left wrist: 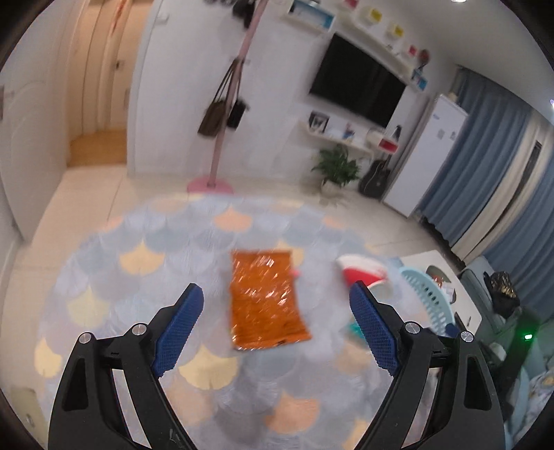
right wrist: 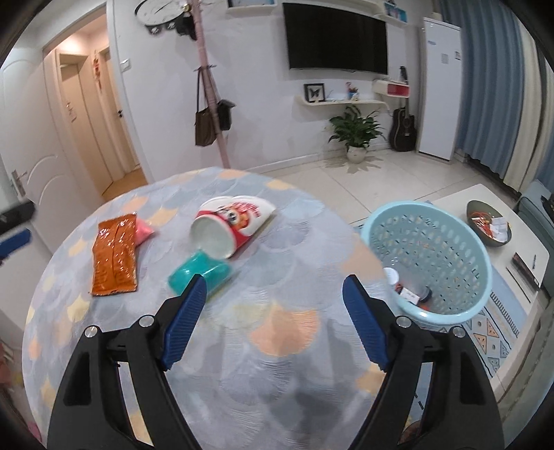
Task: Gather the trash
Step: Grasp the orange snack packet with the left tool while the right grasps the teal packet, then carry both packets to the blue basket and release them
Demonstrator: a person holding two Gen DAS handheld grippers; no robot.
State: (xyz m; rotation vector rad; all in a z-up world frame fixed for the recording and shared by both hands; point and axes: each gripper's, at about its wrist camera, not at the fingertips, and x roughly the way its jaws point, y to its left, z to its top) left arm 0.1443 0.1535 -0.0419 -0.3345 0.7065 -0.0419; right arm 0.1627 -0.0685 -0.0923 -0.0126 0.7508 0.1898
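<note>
Orange packet [left wrist: 266, 297] ahead betw. left tool [left wrist: 277, 325] fingers, both tools apart & empty, right tool [right wrist: 273, 318] nr teal cup [right wrist: 197, 271]

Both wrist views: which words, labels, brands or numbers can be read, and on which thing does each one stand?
No text can be read.
Orange packet: print too blurred.
Red and white paper cup: a picture and red print, illegible.
White refrigerator: small blue badge and stickers, too small.
Wall clock: no digits can be made out.
Teal cup: no lettering visible.
</note>
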